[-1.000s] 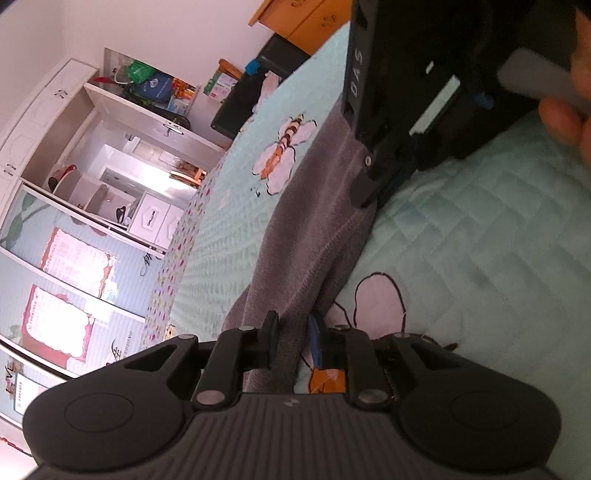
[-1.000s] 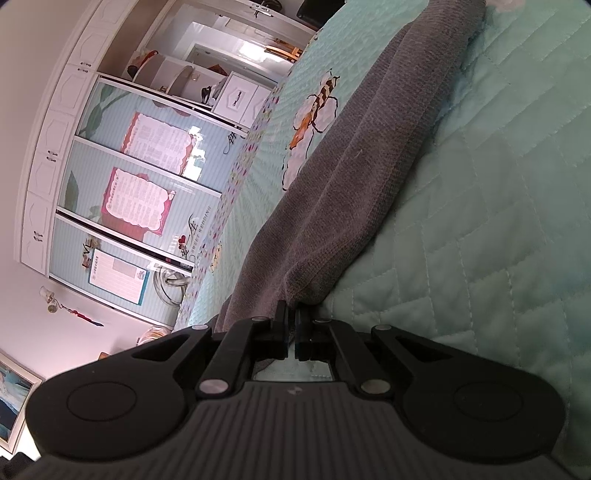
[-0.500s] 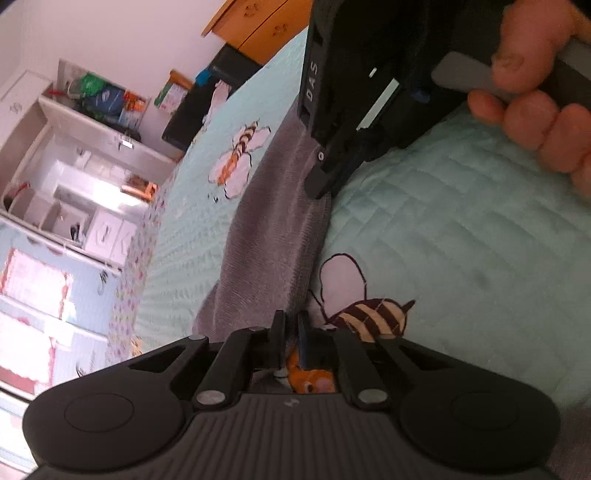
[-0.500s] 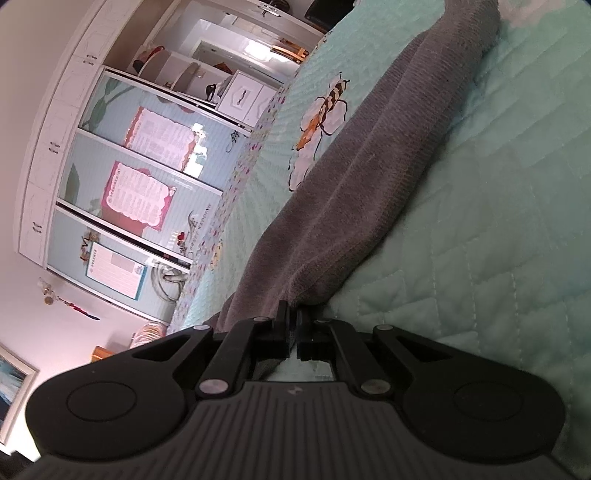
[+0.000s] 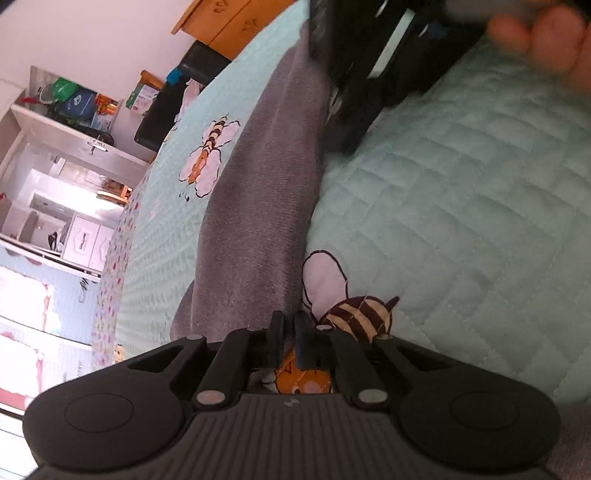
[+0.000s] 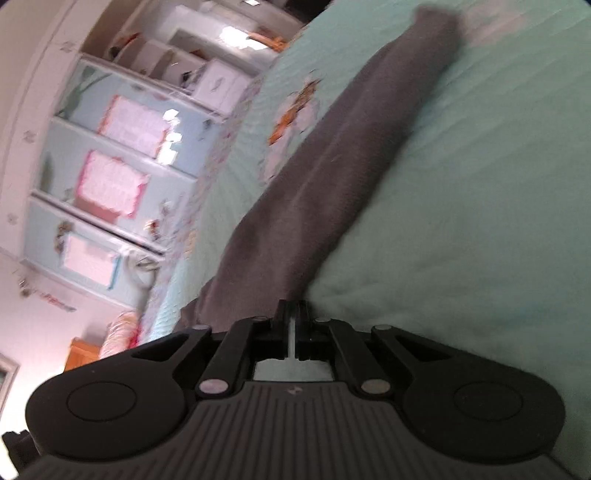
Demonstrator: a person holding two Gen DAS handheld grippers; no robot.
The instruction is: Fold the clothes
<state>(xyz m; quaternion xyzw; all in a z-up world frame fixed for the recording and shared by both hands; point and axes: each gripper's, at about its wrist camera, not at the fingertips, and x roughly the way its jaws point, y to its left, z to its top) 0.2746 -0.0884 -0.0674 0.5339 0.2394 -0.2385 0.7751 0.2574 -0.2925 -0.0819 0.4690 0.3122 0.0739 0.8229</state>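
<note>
Mint-green quilting covers the bed (image 5: 461, 206), stitched in squares and dotted with embroidered bees; one bee with brown and cream stripes (image 5: 356, 317) sits just beside the near end of the cloth, another with pale wings (image 5: 207, 158) lies on the far side of it; beyond the bed stands a tall wardrobe (image 6: 122, 170) with pale blue doors carrying pink-bordered sheets of writing, too blurred to read; an orange wooden cabinet (image 5: 229, 22) stands past the bed's far end; no brand or label can be made out in either view.

Across the quilt runs the grey garment (image 5: 258, 192), folded into one long narrow band of soft, towel-like knit; its long axis reaches from the left gripper's jaws away to the right gripper's, so it lies stretched between the two, resting flat on the bed with a thick rounded edge along one side.

At the far end the right gripper (image 6: 294, 314) has its jaws drawn almost together, a thin slit between them, pinching the end of the band (image 6: 332, 177); a hand (image 5: 546, 40) shows blurred by its dark body; the left gripper (image 5: 289, 325) has its jaws nearly closed with a narrow gap, the grey edge nipped between them.
</note>
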